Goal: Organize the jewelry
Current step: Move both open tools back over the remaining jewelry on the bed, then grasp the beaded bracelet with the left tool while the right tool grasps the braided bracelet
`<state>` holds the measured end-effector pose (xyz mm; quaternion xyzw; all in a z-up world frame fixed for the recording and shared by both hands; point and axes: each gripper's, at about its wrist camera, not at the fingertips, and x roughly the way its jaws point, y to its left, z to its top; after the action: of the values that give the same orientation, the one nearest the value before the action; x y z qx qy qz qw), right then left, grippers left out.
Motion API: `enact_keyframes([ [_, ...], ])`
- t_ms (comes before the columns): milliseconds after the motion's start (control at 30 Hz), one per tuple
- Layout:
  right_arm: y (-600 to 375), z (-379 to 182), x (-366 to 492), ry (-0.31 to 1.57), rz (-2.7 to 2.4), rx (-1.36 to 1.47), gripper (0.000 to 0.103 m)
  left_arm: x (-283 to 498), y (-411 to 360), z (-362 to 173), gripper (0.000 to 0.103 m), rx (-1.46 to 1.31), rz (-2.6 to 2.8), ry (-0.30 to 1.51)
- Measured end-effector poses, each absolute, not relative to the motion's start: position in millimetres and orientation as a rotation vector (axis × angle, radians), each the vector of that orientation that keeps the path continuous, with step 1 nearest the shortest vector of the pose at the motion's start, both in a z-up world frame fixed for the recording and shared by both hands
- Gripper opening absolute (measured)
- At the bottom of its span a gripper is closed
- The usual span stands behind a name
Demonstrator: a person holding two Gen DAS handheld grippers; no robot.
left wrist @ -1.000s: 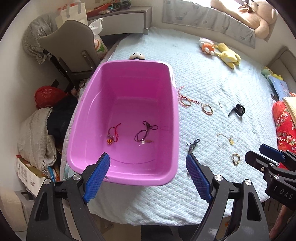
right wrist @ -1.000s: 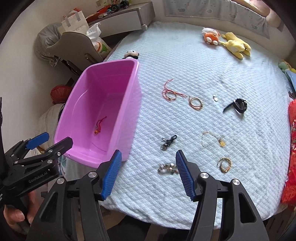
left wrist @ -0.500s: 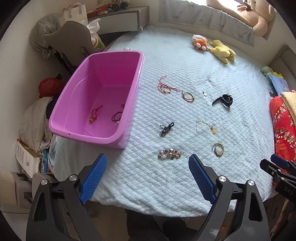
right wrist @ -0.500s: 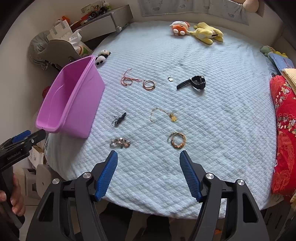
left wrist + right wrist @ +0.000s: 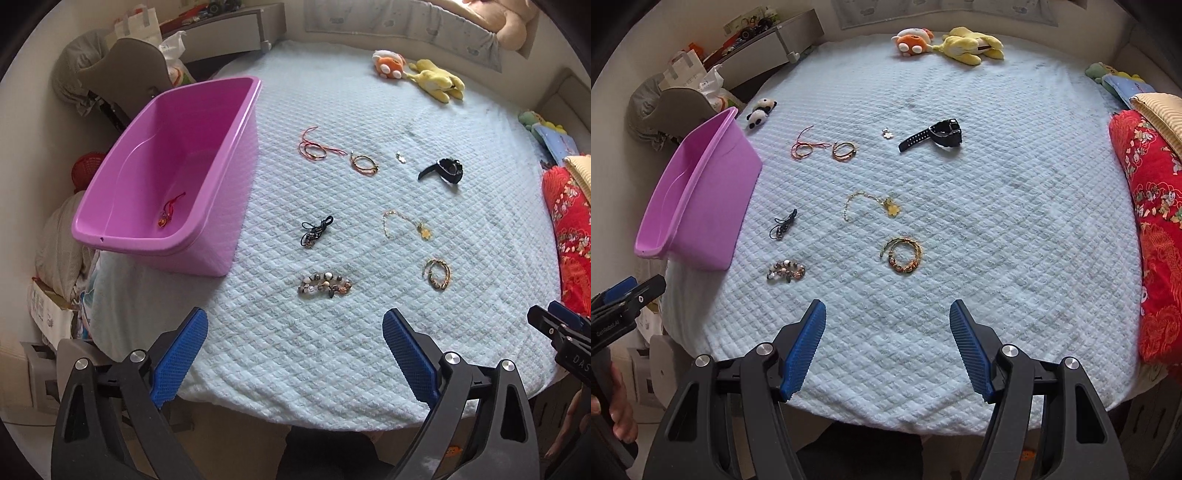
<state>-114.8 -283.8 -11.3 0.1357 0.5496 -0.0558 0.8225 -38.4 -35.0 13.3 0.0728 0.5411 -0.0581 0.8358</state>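
Covering nearly everything was a pale blue quilted bedspread (image 5: 332, 350), and on its left edge sat the pink tub (image 5: 236, 192), biggest thing on it by far. Inside, near the near end, lay a red cord charm (image 5: 170, 210); I couldn't make out anything else in there from this angle.

Both claws hung over the near edge of the bed. The left gripper (image 5: 295, 354) was spread wide, its jaws having just been opening, with nothing between them. The right gripper (image 5: 887, 345) was also apart, a bit narrower, having opened some too, and empty as well.

Far back were the stuffed toys: a yellow plush (image 5: 971, 46) touching an orange one (image 5: 912, 40), plus a little panda (image 5: 761, 110) by the tub's far corner.

Then the jewelry, all loose on the bedspread to the right of the tub and well apart from both claws:
- black watch (image 5: 938, 134), far right
- beaded bracelet (image 5: 325, 286), nearest, just ahead of the left claw
- gold bangle set (image 5: 903, 254), right of the beads
- gold chain with a yellow flower (image 5: 871, 206), mid bed
- red string bracelet (image 5: 314, 149) and an orange ring-shaped one (image 5: 364, 164) just beside it, farther back
- dark cord piece (image 5: 316, 230), near the tub wall
- tiny white charm (image 5: 886, 133), just left of the watch strap
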Motion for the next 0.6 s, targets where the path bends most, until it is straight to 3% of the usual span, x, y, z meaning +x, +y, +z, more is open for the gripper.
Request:
enact_keyframes([
  [600, -284, -152, -68, 1.116, -0.116, 0.208, 0.067, -1, -52, -157, 0.094, 0.100, -0.114, 1.158],
])
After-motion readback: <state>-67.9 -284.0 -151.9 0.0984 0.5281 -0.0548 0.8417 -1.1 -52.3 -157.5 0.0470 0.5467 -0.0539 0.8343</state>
